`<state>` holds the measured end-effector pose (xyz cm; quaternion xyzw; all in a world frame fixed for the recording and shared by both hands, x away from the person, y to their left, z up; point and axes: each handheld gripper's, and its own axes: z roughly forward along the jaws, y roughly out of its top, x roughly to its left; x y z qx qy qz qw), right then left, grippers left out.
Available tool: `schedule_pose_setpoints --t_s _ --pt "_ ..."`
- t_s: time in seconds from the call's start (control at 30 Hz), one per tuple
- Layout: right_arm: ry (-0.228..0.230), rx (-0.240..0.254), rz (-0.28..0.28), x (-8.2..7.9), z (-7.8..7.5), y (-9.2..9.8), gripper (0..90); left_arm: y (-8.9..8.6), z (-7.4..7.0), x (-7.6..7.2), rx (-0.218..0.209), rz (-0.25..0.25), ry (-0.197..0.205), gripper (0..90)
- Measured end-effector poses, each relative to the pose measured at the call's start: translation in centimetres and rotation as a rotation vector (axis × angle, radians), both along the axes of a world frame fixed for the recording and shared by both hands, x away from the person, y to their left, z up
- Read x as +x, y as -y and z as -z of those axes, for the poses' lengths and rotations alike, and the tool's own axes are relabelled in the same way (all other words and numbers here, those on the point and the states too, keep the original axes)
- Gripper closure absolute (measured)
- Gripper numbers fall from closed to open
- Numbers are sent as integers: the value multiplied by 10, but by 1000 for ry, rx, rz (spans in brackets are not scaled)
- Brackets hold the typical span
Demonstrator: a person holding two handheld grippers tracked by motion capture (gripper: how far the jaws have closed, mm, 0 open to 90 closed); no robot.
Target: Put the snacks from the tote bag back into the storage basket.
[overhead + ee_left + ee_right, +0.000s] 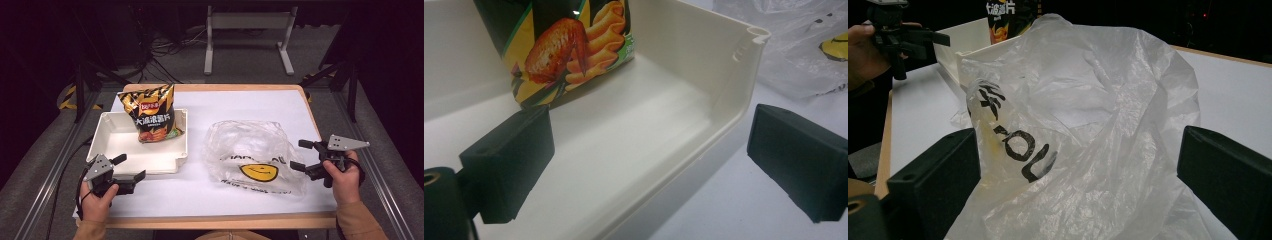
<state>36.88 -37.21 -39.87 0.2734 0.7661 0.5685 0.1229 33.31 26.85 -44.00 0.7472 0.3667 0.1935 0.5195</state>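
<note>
White paper covers the tabletop [240,195], and around it the room is dark, with a metal frame and cables on the floor behind. On the left side stands a white tray [112,150], and a bag of chips [151,114] stands upright inside it, near the far wall. To the right of the tray lies a clear plastic bag [250,150] with a yellow smiley face, crumpled and puffed up, near the tray but apart from it.

The left gripper [127,169] hovers at the near corner of the tray with jaws wide, holding nothing; in the left gripper view the tray wall passes between its jaws, so it seems aimed toward the chips. The right gripper [302,155] is also wide and empty, just at the right edge of the plastic bag, probably placed there to catch the film and open the bag.

The mouth of the plastic bag is hard to find among the folds. In the left gripper view the upper part of the chips is cut off.
</note>
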Motion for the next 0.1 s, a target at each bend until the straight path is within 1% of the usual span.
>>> schedule_pose_setpoints --t_s 0.03,0.07,0.1 --pt "1 1 1 0 0 1 40 0 0 0 -3 16 -3 41" --pt "1 1 1 0 0 1 40 0 0 0 -3 16 -3 23" --pt "-2 13 0 0 0 2 40 -1 0 0 -4 38 -5 18"
